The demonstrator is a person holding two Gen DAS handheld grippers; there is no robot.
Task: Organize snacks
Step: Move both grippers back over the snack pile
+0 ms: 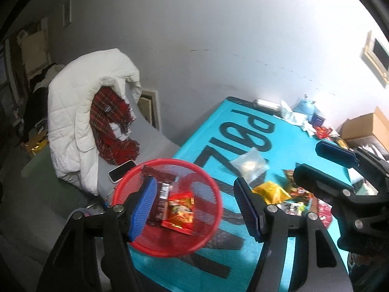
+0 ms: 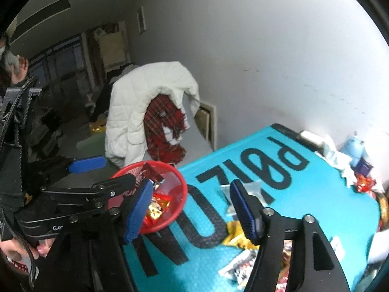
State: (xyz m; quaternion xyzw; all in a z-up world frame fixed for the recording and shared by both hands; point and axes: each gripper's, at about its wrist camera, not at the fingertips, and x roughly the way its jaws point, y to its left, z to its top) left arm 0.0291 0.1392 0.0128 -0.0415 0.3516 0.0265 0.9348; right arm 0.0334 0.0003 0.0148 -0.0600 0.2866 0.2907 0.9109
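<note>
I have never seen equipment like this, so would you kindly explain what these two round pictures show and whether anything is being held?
There is no robot here: a person holds a two-finger clamp in each hand, and a wide-angle camera on each clamp looks along its blue-padded fingers. One picture comes from the left gripper, the other from the right gripper; each also glimpses the other clamp at its edge. Both stand open and hold nothing. Below them is a turquoise table cover with large black letters. At its corner sits a red mesh basket already containing a red snack packet and a dark one. More loose snacks lie on the cover, waiting to be sorted.
</note>
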